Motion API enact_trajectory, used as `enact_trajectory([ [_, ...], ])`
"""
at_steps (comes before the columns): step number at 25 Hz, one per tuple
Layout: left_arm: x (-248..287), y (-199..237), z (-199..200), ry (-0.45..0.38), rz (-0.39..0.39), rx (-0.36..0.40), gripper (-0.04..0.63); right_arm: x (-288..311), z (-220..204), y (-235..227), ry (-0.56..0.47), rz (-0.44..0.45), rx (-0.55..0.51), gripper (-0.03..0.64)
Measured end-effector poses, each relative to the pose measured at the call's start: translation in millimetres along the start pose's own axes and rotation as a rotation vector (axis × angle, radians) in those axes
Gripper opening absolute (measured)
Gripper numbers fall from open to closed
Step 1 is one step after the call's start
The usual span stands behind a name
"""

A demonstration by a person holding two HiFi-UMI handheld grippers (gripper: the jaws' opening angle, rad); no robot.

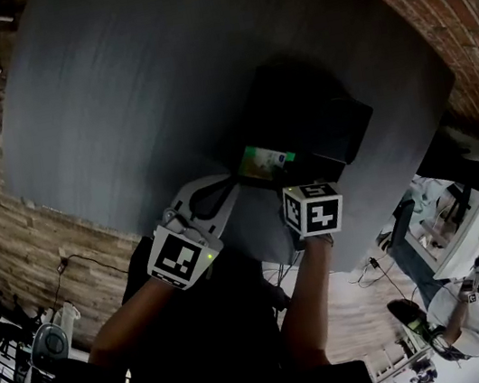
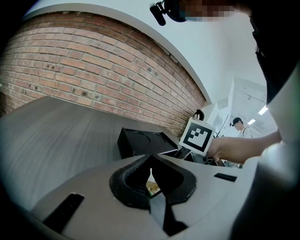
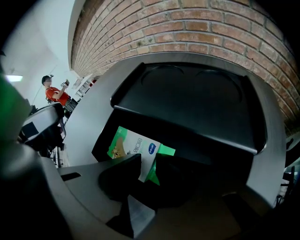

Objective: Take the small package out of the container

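Between tips of right hand-held gripper (image 3: 147, 163), set slightly apart, corner of small package (image 3: 136, 146) is seen, not visibly pinched. Small package is lodged inside near opening of black container (image 3: 197, 93). Left hand-held gripper (image 2: 151, 160) is closed, short of container. Container is set on grey worktop (image 3: 89, 110); brick wall (image 3: 197, 28) is seen behind.

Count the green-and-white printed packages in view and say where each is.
1. The green-and-white printed package lies at the black container's near opening, between the right gripper's jaws, with one end clamped in the left gripper. Others may hide inside.
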State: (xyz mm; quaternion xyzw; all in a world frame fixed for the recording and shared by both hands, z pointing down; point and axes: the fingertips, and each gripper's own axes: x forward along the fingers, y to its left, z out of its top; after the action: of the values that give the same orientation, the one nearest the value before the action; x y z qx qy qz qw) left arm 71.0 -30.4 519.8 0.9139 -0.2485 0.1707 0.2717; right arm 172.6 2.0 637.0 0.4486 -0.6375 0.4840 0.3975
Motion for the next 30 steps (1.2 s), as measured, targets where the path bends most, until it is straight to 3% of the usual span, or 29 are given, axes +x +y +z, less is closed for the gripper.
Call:
enact_trajectory([
  [9,-1,2,0,0.002,-0.004,0.009,0.037,-15,1,9,-0.062,0.009,0.006,0.103],
  [21,-5,5,-7,0.016,-0.022,0.021,0.037,-31,7,20,-0.117,-0.053,-0.032,0.080],
  [30,-13,2,-12,0.000,-0.027,0.018,0.037,-43,13,33,-0.155,-0.031,-0.039,0.074],
])
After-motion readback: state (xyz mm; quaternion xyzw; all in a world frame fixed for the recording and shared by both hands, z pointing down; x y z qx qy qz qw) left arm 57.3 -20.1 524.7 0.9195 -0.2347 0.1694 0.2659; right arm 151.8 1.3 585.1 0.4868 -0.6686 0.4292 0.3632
